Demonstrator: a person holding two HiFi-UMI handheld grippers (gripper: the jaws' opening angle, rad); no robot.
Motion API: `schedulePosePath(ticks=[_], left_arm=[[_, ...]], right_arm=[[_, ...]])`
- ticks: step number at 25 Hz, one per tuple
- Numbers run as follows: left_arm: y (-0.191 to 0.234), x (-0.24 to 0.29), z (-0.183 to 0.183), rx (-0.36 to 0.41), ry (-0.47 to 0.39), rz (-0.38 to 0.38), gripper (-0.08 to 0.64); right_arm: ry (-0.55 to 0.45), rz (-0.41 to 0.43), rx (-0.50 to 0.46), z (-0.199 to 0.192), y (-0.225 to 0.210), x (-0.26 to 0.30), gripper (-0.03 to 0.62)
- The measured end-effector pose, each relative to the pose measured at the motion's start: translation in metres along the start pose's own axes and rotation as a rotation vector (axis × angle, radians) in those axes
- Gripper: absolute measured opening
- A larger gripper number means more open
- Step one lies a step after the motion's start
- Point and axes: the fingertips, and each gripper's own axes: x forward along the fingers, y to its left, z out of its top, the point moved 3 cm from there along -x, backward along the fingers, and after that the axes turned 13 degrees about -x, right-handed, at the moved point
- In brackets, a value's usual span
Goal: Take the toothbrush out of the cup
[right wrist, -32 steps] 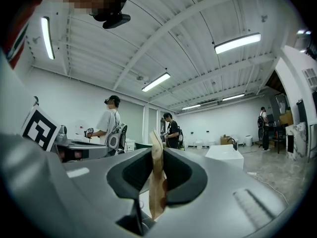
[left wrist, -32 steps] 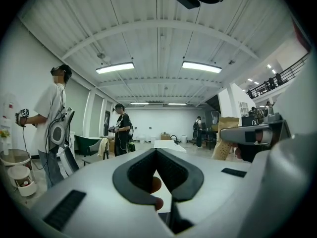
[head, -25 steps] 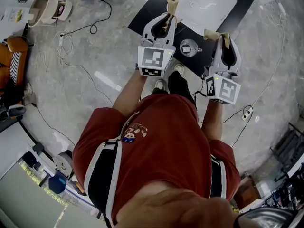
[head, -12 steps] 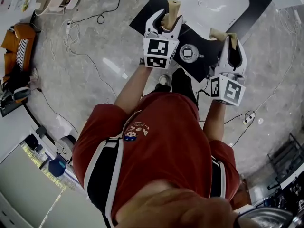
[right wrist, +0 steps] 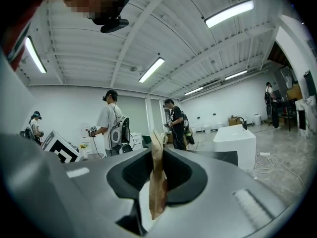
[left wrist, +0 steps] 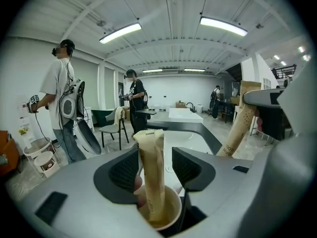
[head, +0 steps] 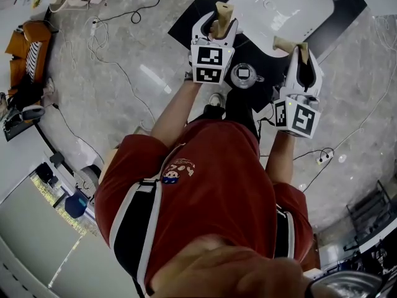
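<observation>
In the left gripper view a paper-wrapped toothbrush (left wrist: 151, 172) stands upright in a beige cup (left wrist: 171, 213) low between the jaws. My left gripper (left wrist: 156, 155) is opening: the wrapper leans by the left pad, and a gap shows to the right pad. From the head view, the left gripper (head: 218, 23) hangs over the black counter with the wrapper's tip (head: 223, 10) poking out. My right gripper (right wrist: 157, 157) is shut on a second brown wrapped toothbrush (right wrist: 157, 187), which sticks out at its tip (head: 286, 43) in the head view. A clear cup (head: 243, 74) stands between the two grippers.
A white basin (head: 282, 5) sits in the black counter (head: 186, 18) ahead. Cables (head: 118, 67) trail over the marble floor at left, beside an orange seat (head: 34, 33). Other people (left wrist: 62, 108) with grippers stand in the room, and so does a chair (left wrist: 111, 128).
Both grippers have moved forward over the black counter toward the basin. Each still has its wrapped toothbrush sticking out at the tip.
</observation>
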Motion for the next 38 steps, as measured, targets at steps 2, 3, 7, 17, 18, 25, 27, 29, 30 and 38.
schedulePosePath(ticks=[2,3,7,17,18,25,27,29,30,38], left_arm=[[0.002,0.006,-0.003,0.000,0.013,0.010,0.210],[0.003,0.008,-0.004,0.000,0.019,0.012,0.209],[0.006,0.012,-0.006,0.006,0.028,0.029,0.160],[0.011,0.010,-0.005,-0.008,0.016,0.047,0.066],[0.012,0.009,-0.004,-0.009,0.012,0.047,0.064],[0.013,0.001,0.002,-0.007,-0.033,0.041,0.061],[0.011,-0.003,0.008,-0.002,-0.051,0.033,0.061],[0.009,-0.008,0.014,0.002,-0.075,0.024,0.061],[0.009,-0.011,0.017,0.002,-0.088,0.020,0.060],[0.008,-0.044,0.044,0.005,-0.187,-0.025,0.058]], right_arm=[[0.005,0.010,0.007,-0.003,-0.001,0.005,0.075],[0.007,0.014,0.010,-0.005,-0.001,0.008,0.075],[0.018,0.023,0.019,-0.010,-0.002,0.013,0.075],[0.022,0.036,0.023,-0.011,0.007,0.017,0.075],[0.022,0.036,0.021,-0.010,0.007,0.017,0.075],[0.013,0.020,0.001,-0.005,0.013,0.010,0.075],[0.006,0.010,-0.011,0.000,0.014,0.007,0.075],[-0.001,-0.001,-0.023,0.005,0.015,0.003,0.075],[-0.005,-0.006,-0.028,0.007,0.016,0.001,0.075],[-0.044,-0.060,-0.072,0.027,0.026,-0.021,0.075]])
